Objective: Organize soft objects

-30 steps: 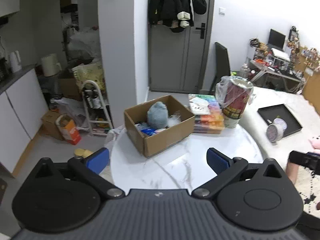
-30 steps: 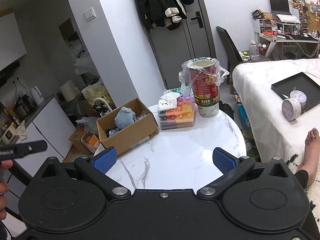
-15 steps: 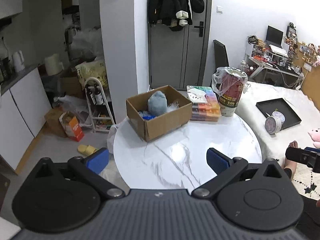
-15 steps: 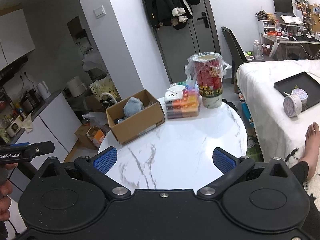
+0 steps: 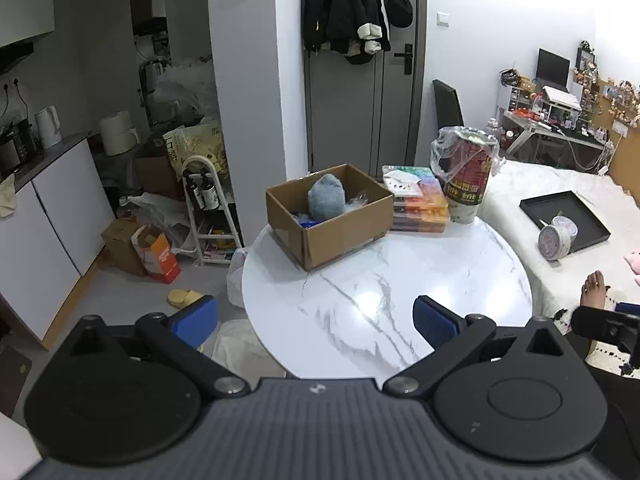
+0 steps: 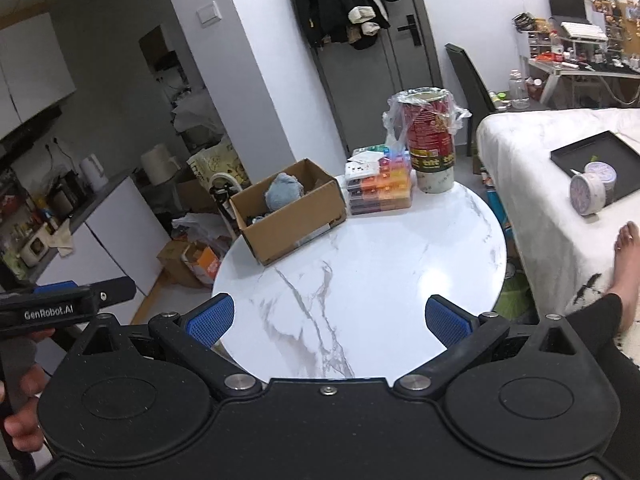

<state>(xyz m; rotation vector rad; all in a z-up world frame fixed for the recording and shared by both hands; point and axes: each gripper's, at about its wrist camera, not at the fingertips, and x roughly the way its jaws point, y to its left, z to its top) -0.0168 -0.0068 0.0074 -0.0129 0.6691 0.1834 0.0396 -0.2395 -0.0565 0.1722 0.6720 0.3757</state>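
White marble-patterned round table (image 5: 400, 280): bare across its near half. Both grippers are held above its near edge, well apart from everything standing on it.

Left gripper (image 5: 316, 320): blue-padded fingers spread wide, nothing between them. Its side shows at the left edge of the right wrist view, gripped by a hand (image 6: 20, 400).

Right gripper (image 6: 326, 316): blue-padded fingers likewise spread wide and empty.

Cardboard box (image 5: 340, 228): open-topped, at the far left of the table. It holds a grey-blue plush toy (image 5: 326, 200), which sits upright against the box's back left, with clear crinkled wrapping beside it and small blue items below; these are too small to tell apart.

Stack of clear organiser cases (image 5: 418, 204): just right of the box, filled with coloured contents, a white card on top.

Red printed tub (image 5: 466, 176): tall, draped in clear plastic film, just beside the cases at the table's far right.

White-covered bed (image 6: 540, 168): right of the table, bearing a black tray (image 6: 592, 160) and a round lidded tin (image 6: 592, 192) at the tray's near edge.

Bare foot (image 6: 626, 256): beside the bed.
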